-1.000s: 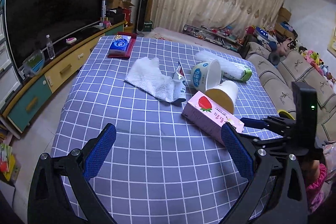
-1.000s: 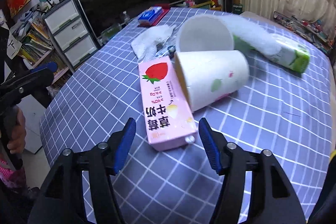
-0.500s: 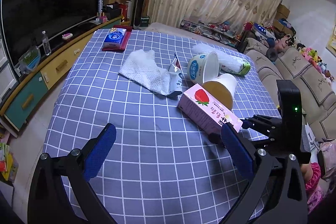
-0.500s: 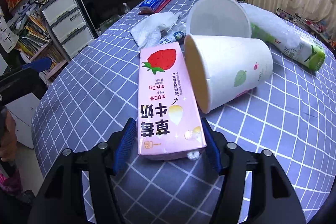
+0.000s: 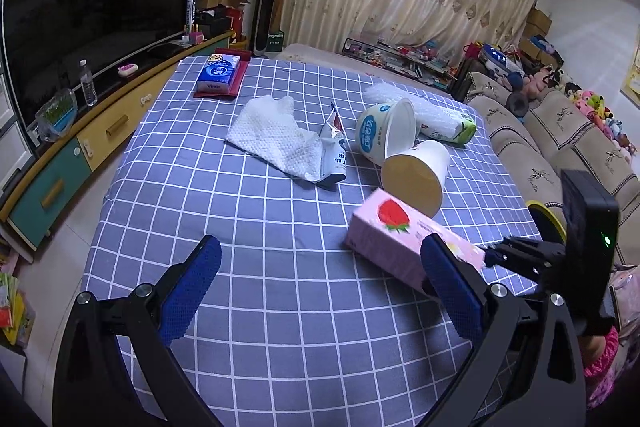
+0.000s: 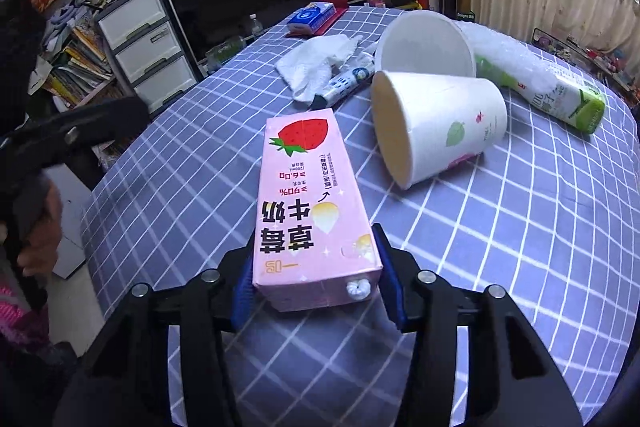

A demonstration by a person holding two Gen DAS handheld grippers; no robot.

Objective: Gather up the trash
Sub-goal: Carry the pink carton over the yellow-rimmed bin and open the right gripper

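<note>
A: Right tongs point(image 6: 316, 281) status?

B: Jaws have just been closing, now clamped on the near end of the pink strawberry milk carton point(image 6: 310, 203). Blue pads press both long sides. Carton lies flat on the checked cloth of the bench point(image 6: 520, 247), strawberry end pointing away.

A: Left tongs point(image 5: 320, 291)?

B: Jaws wide apart, nothing between them, hanging over bare cloth. In that view the carton point(image 5: 400, 239) sits just past the right-hand finger point(image 5: 452, 287), with the right tongs reaching in from the right edge.

A: Other trash?

B: Paper cup point(image 6: 436, 127) on its side, rim right beside the carton's far end; touching or not, can't tell. Behind it a white tub point(image 6: 424, 43), also tipped over, mouth facing the right camera. Green-labelled bottle in bubble wrap point(image 6: 552, 87) lies behind both. Further back, a crumpled white wipe point(image 5: 276, 139) overlapping a torn foil sachet point(image 5: 334, 155).

A: Anything else on the bench?

B: Blue tissue pack point(image 5: 218, 73) on a red mat at the far corner, well apart from the trash.
</note>
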